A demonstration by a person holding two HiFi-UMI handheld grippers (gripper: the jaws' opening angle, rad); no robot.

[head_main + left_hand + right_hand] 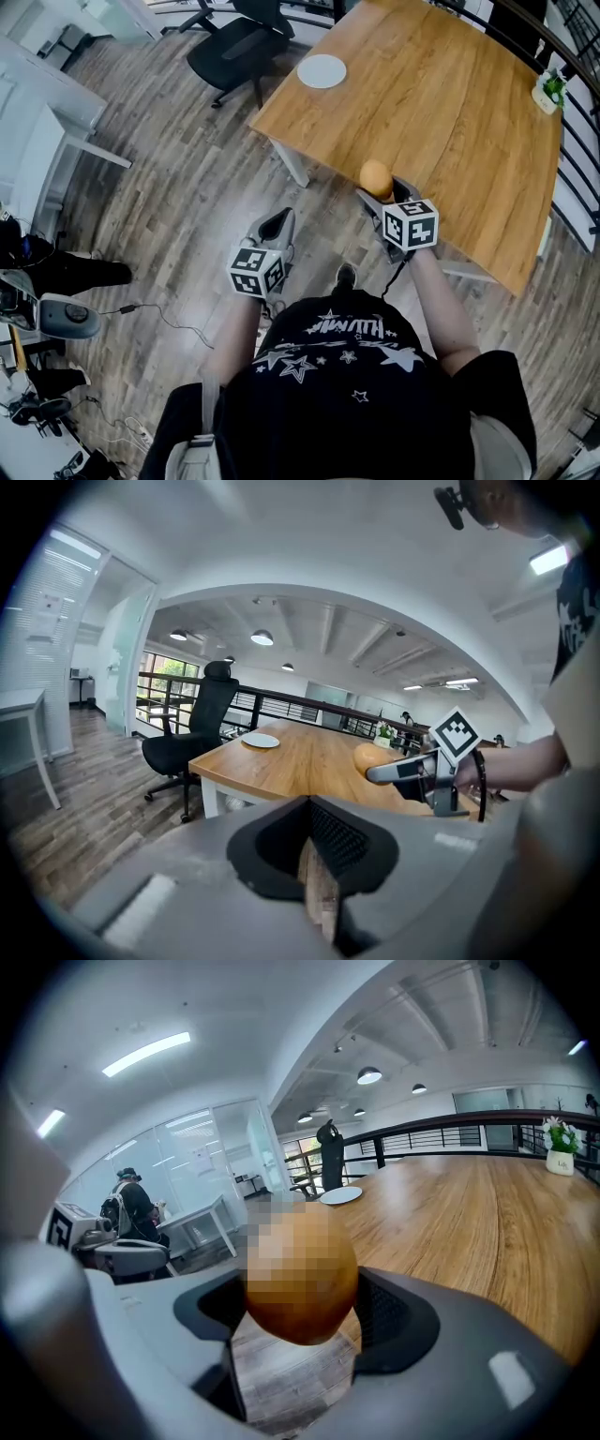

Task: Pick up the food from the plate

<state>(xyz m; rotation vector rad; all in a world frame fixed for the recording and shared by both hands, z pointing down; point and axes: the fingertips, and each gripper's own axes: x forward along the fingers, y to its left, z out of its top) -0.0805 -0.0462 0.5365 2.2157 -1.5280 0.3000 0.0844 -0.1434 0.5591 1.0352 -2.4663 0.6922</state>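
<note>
Near the edge of the wooden table [450,103], the round food [375,177] is gripped by the right gripper [382,189], well apart from the plate [322,71], and should be carried steadily; the left gripper [275,225] is closed on nothing.

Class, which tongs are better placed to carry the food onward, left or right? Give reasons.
Right: the right tongs grip the round orange food by the table; the left tongs are shut, empty, over the floor.

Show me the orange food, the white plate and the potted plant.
orange food [376,177]: head view, its top side.
white plate [322,71]: head view, its centre.
potted plant [545,97]: head view, its white pot.
</note>
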